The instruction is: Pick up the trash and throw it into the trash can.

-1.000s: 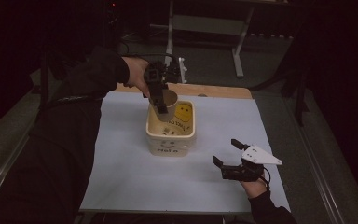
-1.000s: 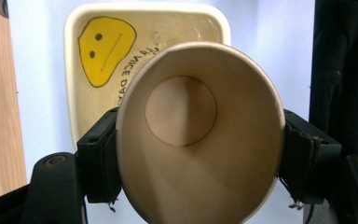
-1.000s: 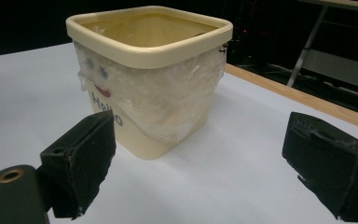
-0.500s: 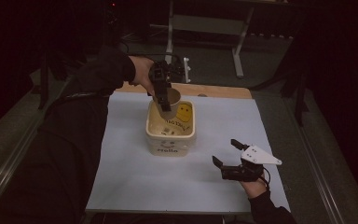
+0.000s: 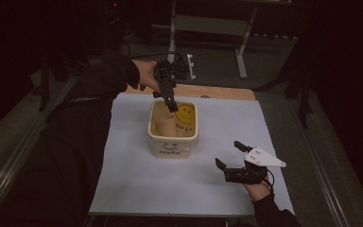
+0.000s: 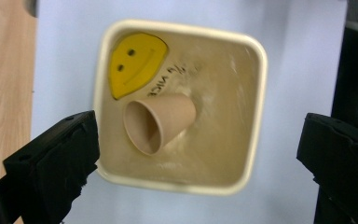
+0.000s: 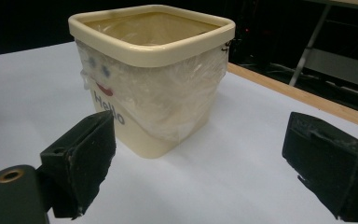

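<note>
1. Paper cup [image 6: 158, 123] lies on its side inside the cream bin [image 5: 173, 144], mouth facing one bin wall.
2. Left claw [image 5: 170, 99] hangs directly above the bin, spread wide, empty.
3. Right claw [image 5: 230, 163], also wide and empty, rests on the table [image 5: 123, 189], farther off.

The room is dark, lit mainly over the table [image 5: 132, 189], which has a white sheet [image 5: 217, 118] and a wooden far edge [image 5: 227, 92]. Behind it a metal stand [image 5: 172, 23] rises from grey floor [image 5: 9, 156]
</note>
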A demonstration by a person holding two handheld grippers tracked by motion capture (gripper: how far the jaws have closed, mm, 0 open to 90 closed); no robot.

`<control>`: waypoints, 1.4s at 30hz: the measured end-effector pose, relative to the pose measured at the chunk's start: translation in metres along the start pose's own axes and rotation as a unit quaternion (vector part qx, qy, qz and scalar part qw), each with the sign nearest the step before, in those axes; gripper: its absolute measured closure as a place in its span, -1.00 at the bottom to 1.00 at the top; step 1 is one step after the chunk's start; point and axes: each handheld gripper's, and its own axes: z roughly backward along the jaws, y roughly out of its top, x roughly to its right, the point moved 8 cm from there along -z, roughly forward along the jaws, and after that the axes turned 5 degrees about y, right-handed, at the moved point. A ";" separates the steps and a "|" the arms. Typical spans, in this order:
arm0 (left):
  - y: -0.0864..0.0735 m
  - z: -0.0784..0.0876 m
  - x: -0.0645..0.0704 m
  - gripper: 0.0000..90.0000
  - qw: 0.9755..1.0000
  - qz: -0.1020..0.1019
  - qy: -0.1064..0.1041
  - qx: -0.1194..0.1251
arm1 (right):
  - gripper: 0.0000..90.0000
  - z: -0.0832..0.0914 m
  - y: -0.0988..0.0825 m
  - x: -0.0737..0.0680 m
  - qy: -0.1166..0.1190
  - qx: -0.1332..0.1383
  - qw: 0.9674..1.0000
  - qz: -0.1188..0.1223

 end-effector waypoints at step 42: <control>-0.071 0.000 0.033 -0.99 0.996 0.063 -0.025 0.052 | -0.79 -0.004 0.002 -0.003 0.002 -0.004 1.000 0.006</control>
